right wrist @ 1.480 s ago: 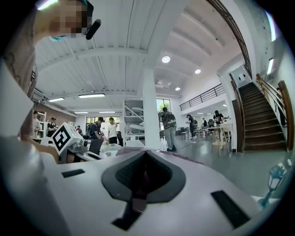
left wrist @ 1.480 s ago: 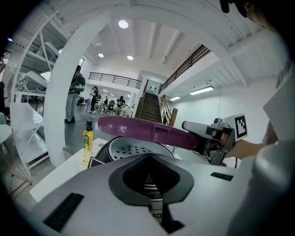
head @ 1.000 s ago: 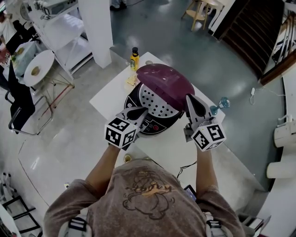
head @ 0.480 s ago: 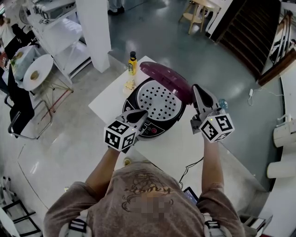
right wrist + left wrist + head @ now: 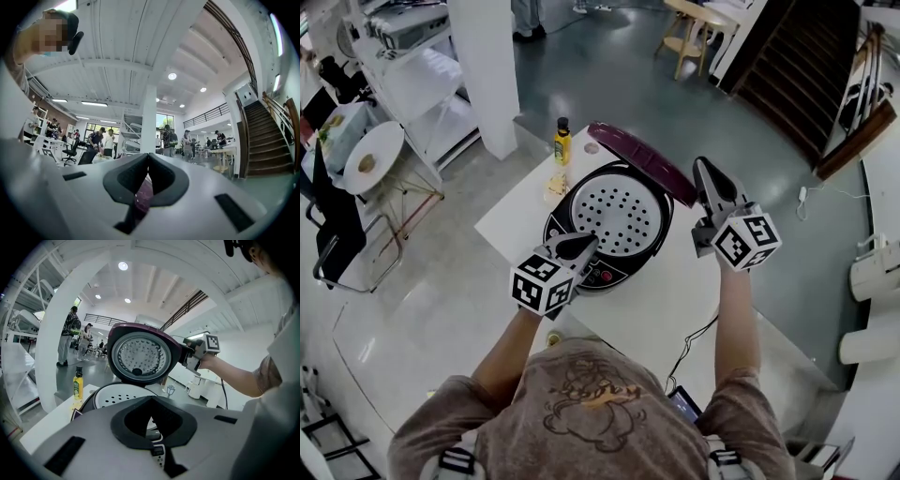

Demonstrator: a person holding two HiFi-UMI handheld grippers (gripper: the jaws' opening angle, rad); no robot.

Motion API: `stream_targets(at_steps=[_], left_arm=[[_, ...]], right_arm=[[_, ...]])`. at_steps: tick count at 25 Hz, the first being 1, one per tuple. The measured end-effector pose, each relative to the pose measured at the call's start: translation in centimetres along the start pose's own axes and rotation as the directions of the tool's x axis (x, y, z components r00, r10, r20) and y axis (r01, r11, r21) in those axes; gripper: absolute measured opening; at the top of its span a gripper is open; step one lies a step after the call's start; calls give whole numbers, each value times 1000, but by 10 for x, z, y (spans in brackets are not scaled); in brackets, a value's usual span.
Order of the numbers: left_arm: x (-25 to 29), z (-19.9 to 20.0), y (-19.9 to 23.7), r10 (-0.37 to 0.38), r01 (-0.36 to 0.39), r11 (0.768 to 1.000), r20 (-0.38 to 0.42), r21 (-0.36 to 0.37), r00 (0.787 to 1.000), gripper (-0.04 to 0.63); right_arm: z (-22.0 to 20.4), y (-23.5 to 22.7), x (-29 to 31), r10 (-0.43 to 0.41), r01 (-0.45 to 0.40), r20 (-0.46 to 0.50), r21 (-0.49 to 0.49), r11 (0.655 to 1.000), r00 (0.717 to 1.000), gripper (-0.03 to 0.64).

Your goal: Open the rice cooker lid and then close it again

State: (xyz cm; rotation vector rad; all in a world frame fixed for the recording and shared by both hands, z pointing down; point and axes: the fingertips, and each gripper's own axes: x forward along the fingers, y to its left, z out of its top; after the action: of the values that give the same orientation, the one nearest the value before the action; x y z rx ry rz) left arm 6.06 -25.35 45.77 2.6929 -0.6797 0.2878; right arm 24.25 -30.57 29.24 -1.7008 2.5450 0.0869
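Count: one rice cooker (image 5: 554,214), one lid (image 5: 642,161), one perforated white tray (image 5: 619,211) inside the cooker, one yellow bottle (image 5: 562,141), two grippers, one white desk (image 5: 656,309). The cooker sits mid-desk with its control panel (image 5: 602,275) on the near side. The lid is open: it stands raised on its hinge at the cooker's far-right edge, purple shell outward. In the left gripper view its round metal inner plate (image 5: 139,355) faces the near side. The bottle stands upright on the desk's far-left corner, just beyond the cooker and apart from it. Left gripper (image 5: 585,240): fingers pressed together at the tips and holding nothing. They hover over the cooker's near rim just above the control panel, and the panel shows through the slit below the tips (image 5: 151,400). I cannot tell whether they touch it. The lid is well apart from these fingers, on the cooker's far side. Right gripper (image 5: 703,165): fingers also pressed together at the tips (image 5: 149,155), with a strip of the purple shell showing in the slit beneath them. It is held high to the right of the cooker. In the left gripper view its tips (image 5: 189,357) lie against the lid's right rim.
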Motion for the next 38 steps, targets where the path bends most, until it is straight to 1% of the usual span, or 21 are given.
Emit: stream_targets(at_steps=[3,11,16,18,23,29,38], left_arm=[[1,1,-2,-6,6,1000,0,2,1000,18],[1,2,1,-3,3,1000,2,0,1000,18],[6,1,0,-5,5,1000,-4,-2,1000,18],[9,-1,-1,-9,9,1000,-9,-1,1000,18],[11,-2,-4,-12,12,1000,-18,1,1000,18],[14,1,-4,-8,8,1000,-17,7,1000,18],[21,-2,-8,-18,19,1000,-26,17,999,18]], right_arm=[[4,-8,4,-4,4,0,-9,1000,1000,5],[19,-35,10,-42,42,37,7,999,998,5],[28,-48,19,-25,24,64,13,1000,998,5],[29,-55,23,-28,27,62,10,1000,998,5],[32,-72,26,-34,31,66,47,998,997,5],[34,-87,31,-61,56,79,67,996,995,5],[31,-97,33,-64,59,67,76,995,996,5]])
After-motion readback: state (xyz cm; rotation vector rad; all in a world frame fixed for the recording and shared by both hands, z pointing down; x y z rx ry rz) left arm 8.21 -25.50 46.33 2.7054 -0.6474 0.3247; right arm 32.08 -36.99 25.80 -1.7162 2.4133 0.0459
